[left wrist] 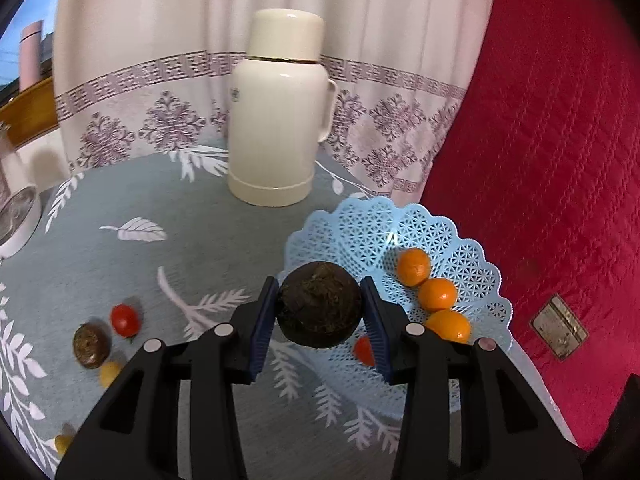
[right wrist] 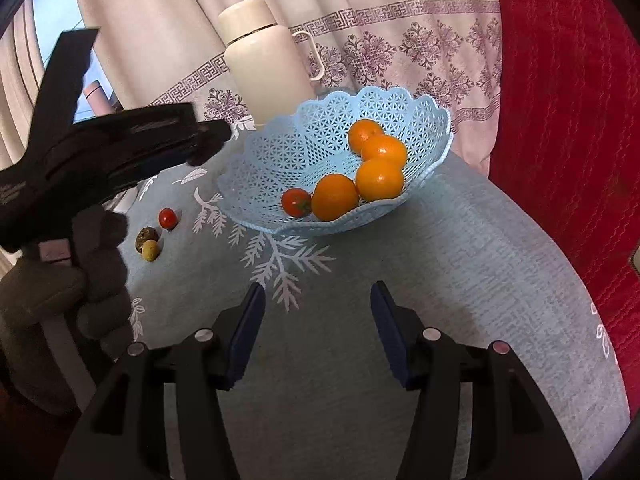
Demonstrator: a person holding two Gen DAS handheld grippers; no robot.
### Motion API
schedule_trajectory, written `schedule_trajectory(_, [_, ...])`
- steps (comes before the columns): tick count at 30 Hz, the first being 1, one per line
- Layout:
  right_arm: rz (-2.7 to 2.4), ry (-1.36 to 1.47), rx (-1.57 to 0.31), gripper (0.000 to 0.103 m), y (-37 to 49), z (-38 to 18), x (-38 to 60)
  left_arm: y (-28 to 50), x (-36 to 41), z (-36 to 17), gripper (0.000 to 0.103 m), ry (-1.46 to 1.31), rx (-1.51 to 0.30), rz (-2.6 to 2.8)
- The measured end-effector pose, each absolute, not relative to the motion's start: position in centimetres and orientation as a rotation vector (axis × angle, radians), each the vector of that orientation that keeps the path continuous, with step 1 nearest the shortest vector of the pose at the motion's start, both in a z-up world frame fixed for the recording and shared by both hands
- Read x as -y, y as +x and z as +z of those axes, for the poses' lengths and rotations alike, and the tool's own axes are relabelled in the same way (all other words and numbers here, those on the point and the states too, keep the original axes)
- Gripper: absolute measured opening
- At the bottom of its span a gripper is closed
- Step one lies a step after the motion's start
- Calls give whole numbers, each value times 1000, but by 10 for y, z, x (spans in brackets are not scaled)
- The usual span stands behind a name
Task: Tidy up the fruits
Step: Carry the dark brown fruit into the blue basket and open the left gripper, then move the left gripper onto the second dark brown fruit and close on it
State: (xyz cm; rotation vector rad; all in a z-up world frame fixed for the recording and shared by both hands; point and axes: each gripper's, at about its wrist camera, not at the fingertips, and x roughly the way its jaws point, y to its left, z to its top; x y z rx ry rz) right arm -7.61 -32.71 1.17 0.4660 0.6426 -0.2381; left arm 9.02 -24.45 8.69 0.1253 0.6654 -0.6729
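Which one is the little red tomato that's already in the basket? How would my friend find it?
Find the tall cream flask on the grey leaf-print tablecloth; the pale blue lacy basket sits in front of it. Inside, at the near rim, the cherry tomato rests against the nearest orange. It is the only small red fruit in there; the others are bigger and orange.

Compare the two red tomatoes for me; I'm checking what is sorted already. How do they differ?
The tomato in the basket lies inside the blue basket, touching an orange; the tomato on the cloth sits outside it on the grey tablecloth. The basket one has oranges for neighbours; the other has a brown fruit and a yellow fruit nearby. Both are small, round, red and free of either hand-held gripper.
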Motion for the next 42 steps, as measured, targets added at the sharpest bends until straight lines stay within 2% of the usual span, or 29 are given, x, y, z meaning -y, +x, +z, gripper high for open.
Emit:
schedule_trajectory(5, [-220,465,-644,56,-76,11,326,93,258,84,47,153,-669,-682])
schedule_trajectory(6, [-217,467,-642,56,-77,11,326,94,259,83,59,148,-674,-677])
schedule_trajectory(7, [-216,471,-641,56,-77,11,327,95,257,83,65,142,-673,-671])
schedule_trajectory(14, [-214,474,-638,56,-77,11,327,100,243,89,67,112,-665,-625])
schedule_trajectory(16, [-214,474,-638,56,-77,11,327,102,236,92,76,99,-659,-603])
schedule_trajectory(20, [-216,474,-640,56,-77,11,328,105,226,98,79,80,-656,-574])
schedule_trajectory(22, [-216,473,-641,56,-77,11,328,106,218,103,85,75,-646,-552])
schedule_trajectory(32, [-218,461,-648,56,-75,12,325,121,155,122,86,11,-605,-437])
schedule_trajectory(42, [-223,454,-658,58,-73,11,323,147,92,115,87,-38,-645,-314])
